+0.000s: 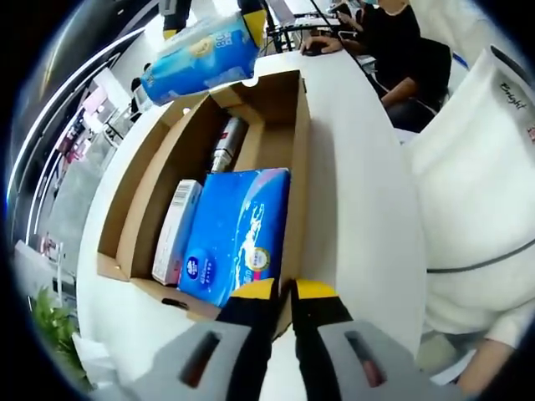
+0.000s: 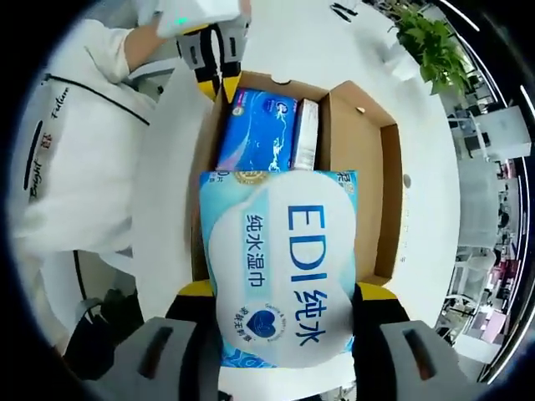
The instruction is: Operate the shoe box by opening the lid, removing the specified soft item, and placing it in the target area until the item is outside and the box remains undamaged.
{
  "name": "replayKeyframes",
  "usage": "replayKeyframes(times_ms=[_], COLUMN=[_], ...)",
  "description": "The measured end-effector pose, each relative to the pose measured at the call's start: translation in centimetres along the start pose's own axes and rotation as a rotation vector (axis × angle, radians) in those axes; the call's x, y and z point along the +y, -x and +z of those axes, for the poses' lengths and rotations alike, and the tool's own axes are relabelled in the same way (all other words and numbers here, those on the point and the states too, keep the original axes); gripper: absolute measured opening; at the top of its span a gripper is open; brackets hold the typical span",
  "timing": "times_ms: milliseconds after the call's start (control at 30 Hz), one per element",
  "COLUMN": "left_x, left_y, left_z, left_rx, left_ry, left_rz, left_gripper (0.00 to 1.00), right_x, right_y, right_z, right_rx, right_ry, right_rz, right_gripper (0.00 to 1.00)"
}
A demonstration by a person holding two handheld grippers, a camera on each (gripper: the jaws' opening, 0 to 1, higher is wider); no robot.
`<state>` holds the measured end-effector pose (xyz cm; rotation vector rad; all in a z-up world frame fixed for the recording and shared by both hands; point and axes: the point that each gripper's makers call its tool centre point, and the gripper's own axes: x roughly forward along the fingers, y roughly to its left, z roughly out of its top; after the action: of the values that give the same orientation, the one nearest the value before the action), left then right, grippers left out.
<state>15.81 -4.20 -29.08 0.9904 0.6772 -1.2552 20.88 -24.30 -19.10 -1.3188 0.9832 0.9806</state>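
Note:
The open brown shoe box (image 1: 303, 159) lies on a white table (image 1: 359, 184). Inside are a dark blue tissue pack (image 1: 238, 230), a slim white and pink carton (image 1: 175, 230) and a metal bottle (image 1: 226, 144). My left gripper (image 1: 284, 290) is closed on the box's near wall; it also appears at the top of the right gripper view, the left gripper (image 2: 219, 73) at the box rim (image 2: 393, 200). My right gripper (image 2: 284, 294) is shut on a light blue wet-wipe pack (image 2: 280, 259) held above the box. That wet-wipe pack (image 1: 201, 57) hovers over the box's far end.
A person in white clothing (image 1: 476, 192) stands close beside the table. Another person sits at a desk (image 1: 380, 38) beyond the table. A potted plant (image 2: 430, 46) stands on the table past the box. White tabletop (image 2: 167, 200) runs along the box's side.

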Motion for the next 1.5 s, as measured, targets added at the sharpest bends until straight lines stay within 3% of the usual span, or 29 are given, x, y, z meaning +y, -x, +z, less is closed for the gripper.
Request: replayKeyframes(times_ms=[133,167,367,433,533,900,1367,1500], left_x=[0.0,0.0,-0.1,-0.1,0.0,-0.1,0.0,0.0], left_y=[0.0,0.0,0.0,0.1,0.1,-0.2,-0.2,-0.2], left_z=[0.0,0.0,0.0,0.0,0.0,-0.2,-0.3,-0.3], left_rx=[-0.003,0.001,0.000,-0.004,-0.011,0.003,0.012,0.013], left_ry=[0.007,0.020,0.010,0.009,0.011,0.016,0.003,0.011], left_rz=[0.001,0.001,0.006,0.010,0.009,0.005,0.012,0.007], left_gripper=[0.06,0.06,0.06,0.07,0.07,0.07,0.07,0.07], right_x=[-0.1,0.0,-0.3,0.3,0.0,0.2,0.8,0.8], right_y=[0.1,0.2,0.3,0.3,0.3,0.6,1.2,1.5], right_z=[-0.1,-0.2,-0.6,-1.3,-1.8,-4.1,-7.0,-7.2], right_rx=[-0.024,-0.023,-0.030,0.001,-0.017,-0.046,-0.016,-0.058], right_ry=[-0.033,-0.077,-0.042,-0.091,-0.061,-0.109,-0.143,-0.174], right_rz=[0.000,0.007,-0.019,0.027,-0.008,-0.019,-0.037,-0.048], right_gripper=[0.61,0.61,0.61,0.61,0.61,0.61,0.61,0.61])
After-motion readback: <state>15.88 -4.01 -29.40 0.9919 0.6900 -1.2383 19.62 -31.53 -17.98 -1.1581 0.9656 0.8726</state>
